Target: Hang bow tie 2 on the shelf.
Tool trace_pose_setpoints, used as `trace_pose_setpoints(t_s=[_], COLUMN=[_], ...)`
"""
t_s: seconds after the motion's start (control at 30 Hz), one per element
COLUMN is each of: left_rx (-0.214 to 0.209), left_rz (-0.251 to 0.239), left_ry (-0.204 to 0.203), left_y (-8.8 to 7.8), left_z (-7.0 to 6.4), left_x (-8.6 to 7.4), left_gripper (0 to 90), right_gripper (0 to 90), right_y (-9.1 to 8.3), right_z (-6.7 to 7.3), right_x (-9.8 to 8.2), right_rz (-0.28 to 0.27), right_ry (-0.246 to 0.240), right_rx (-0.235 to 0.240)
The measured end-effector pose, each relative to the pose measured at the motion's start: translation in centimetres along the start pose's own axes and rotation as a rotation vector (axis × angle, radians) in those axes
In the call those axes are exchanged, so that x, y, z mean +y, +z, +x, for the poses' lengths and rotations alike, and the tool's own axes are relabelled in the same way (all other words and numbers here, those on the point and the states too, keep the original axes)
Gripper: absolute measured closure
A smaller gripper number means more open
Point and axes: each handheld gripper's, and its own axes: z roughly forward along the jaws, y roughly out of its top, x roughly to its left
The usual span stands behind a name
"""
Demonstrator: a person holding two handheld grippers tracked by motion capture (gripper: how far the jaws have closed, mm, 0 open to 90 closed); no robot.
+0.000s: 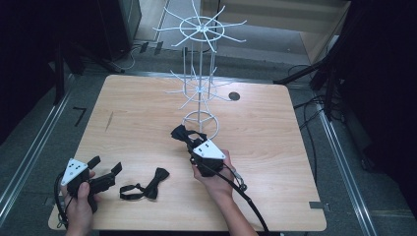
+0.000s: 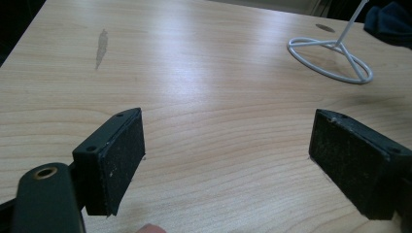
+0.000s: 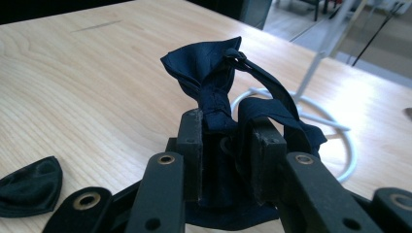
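Note:
My right gripper (image 1: pixel 189 142) is shut on a dark blue bow tie (image 1: pixel 181 133) and holds it above the table, just in front of the white wire rack's ring base (image 1: pixel 201 121). In the right gripper view the bow tie (image 3: pixel 206 77) stands up out of the jaws, and its strap loops over the right jaw. A second, black bow tie (image 1: pixel 147 187) lies flat on the table near the front edge. My left gripper (image 1: pixel 104 166) rests low at the front left, open, with bare table between its pads (image 2: pixel 121 155).
The white wire rack (image 1: pixel 199 59) with hooked arms on two tiers stands at the middle back of the wooden table (image 1: pixel 275 137). A dark round hole (image 1: pixel 234 96) lies right of it. A grey smear (image 2: pixel 101 46) marks the wood at the left.

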Motion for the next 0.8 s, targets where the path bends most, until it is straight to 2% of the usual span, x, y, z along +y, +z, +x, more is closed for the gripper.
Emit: trace_pose_setpoints(t_s=[0.37, 0.53, 0.8], left_rx=[0.000, 0.001, 0.001], left_rz=[0.000, 0.000, 0.000], left_ry=[0.000, 0.000, 0.001], left_y=[0.0, 0.0, 0.0], left_z=[0.0, 0.0, 0.0], left_x=[0.0, 0.0, 0.0], left_gripper=[13.9, 13.9, 13.9], right_gripper=[72.0, 71.9, 72.0], right_y=[-2.4, -3.7, -5.2], right_z=[-1.0, -1.7, -1.8], right_x=[0.9, 1.4, 1.9], right_rz=[-0.044, -0.068, -0.099], right_ry=[0.008, 0.012, -0.006], right_rx=[-0.024, -0.050, -0.071])
